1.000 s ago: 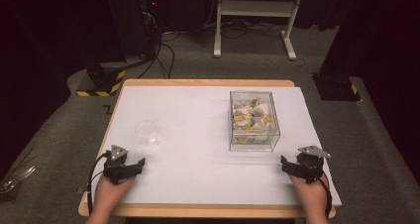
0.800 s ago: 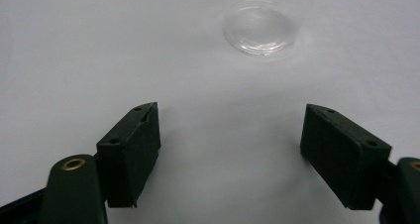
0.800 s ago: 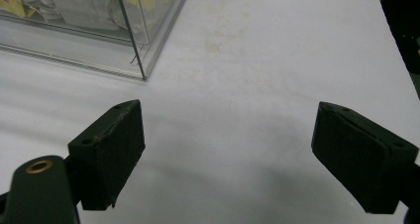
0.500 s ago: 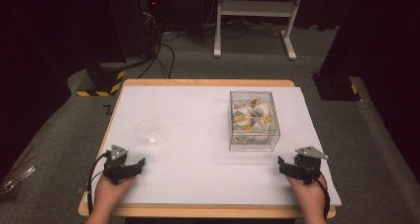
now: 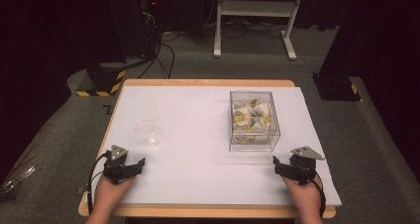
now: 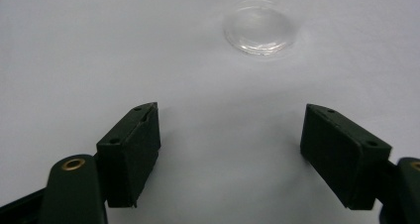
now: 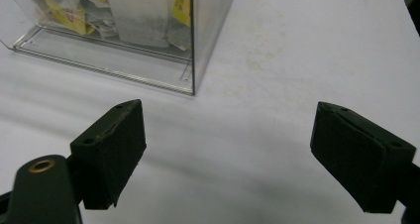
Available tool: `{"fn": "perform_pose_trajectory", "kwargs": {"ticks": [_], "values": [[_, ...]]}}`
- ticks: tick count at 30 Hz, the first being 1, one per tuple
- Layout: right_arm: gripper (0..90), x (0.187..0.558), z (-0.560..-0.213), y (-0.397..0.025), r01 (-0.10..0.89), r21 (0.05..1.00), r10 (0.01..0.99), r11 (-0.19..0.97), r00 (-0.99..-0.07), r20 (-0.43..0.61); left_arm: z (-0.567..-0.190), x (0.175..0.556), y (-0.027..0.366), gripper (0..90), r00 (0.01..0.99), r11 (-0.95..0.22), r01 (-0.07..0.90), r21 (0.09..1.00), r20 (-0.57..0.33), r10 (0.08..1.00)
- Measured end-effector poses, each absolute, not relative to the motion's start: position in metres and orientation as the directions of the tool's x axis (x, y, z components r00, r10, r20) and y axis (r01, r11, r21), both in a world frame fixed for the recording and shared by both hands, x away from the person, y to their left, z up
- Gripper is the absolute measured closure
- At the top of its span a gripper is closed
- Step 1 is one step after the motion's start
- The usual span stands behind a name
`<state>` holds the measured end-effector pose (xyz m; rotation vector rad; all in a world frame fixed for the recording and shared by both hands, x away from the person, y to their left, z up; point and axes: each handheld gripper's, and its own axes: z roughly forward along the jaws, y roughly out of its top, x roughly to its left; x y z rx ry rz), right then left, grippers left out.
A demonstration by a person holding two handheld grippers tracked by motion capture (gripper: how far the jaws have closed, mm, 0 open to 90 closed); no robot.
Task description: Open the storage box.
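A clear plastic box (image 5: pixel 253 121) holding several white and yellow sachets (image 5: pixel 250 117) stands on the white table (image 5: pixel 198 120), right of centre. A small clear cup (image 5: pixel 147 132) stands at the left. My left gripper (image 5: pixel 140 162) rests near the front left edge, open and empty, with the cup (image 6: pixel 259 27) a short way ahead of its jaws. My right gripper (image 5: pixel 275 162) rests near the front right edge, open and empty, just in front of the box's near corner (image 7: pixel 190 80).
The table's front edge lies close behind both hands. Beyond the far edge are a white stand's legs (image 5: pixel 252 16), cables on the grey floor and a black-and-yellow striped base (image 5: pixel 101 83) at the left.
My right gripper has edged slightly left toward the box. The left gripper, cup and box stay where they were.
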<state>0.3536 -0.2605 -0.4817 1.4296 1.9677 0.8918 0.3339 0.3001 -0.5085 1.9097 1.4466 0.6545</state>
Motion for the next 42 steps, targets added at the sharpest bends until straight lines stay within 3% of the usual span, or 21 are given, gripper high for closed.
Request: {"fn": "perform_pose_trajectory", "kwargs": {"ticks": [31,42], "values": [[17.8,0.345,-0.472,-0.206,0.541,0.808,0.928,0.231,-0.372,-0.016,-0.509,0.334,0.300,23.5,0.271,-0.185,0.641,0.745,0.006,0.963],[19.5,0.351,-0.467,-0.192,0.534,0.815,0.939,0.224,-0.343,-0.033,-0.509,0.334,0.300,23.4,0.274,-0.187,0.640,0.745,0.006,0.962]]}}
